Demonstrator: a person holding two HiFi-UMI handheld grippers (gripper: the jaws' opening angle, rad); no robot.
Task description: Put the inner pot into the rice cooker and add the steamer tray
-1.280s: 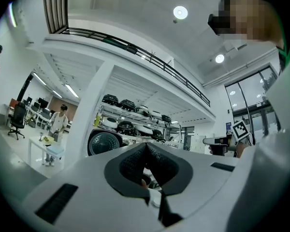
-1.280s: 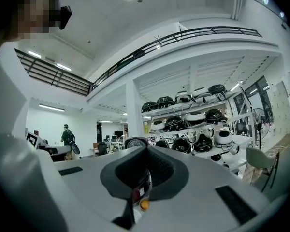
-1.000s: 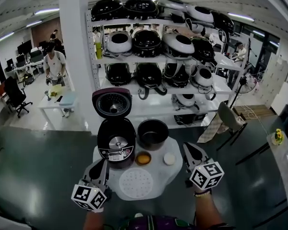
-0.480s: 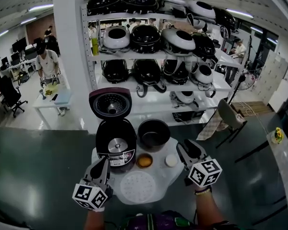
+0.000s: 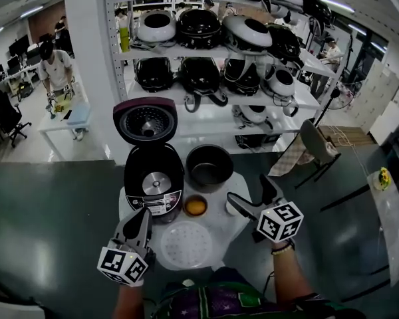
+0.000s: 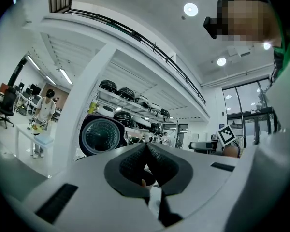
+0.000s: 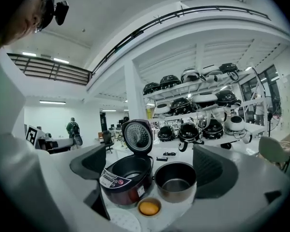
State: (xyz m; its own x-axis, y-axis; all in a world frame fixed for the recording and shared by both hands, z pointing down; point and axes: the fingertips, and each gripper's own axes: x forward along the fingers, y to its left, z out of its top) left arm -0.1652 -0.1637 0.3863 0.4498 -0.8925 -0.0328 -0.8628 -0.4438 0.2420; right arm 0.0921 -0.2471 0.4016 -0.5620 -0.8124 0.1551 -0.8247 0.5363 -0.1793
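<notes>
My right gripper [image 5: 248, 190] has just been opening wide, jaws empty, to take the inner pot [image 5: 210, 166] beside the open rice cooker [image 5: 154, 181]; my left gripper [image 5: 143, 216], pinched closed, probably waits near the steamer tray [image 5: 185, 244].

The person held a gripper in each hand, with the left forearm [image 5: 128, 303] and the right forearm [image 5: 290, 278] reaching forward from the bottom of the head view. The left gripper [image 5: 143, 215] sat low, pointing ahead roughly level. Its two jaws were pressed together with nothing held between them, and the left marker cube [image 5: 123, 266] faced up. The right gripper [image 5: 251, 195] reached further forward, tipped slightly downward. Its jaws had just been opening and stood wide apart, gripping nothing. The right marker cube [image 5: 279, 221] sat just ahead of the wrist.
</notes>
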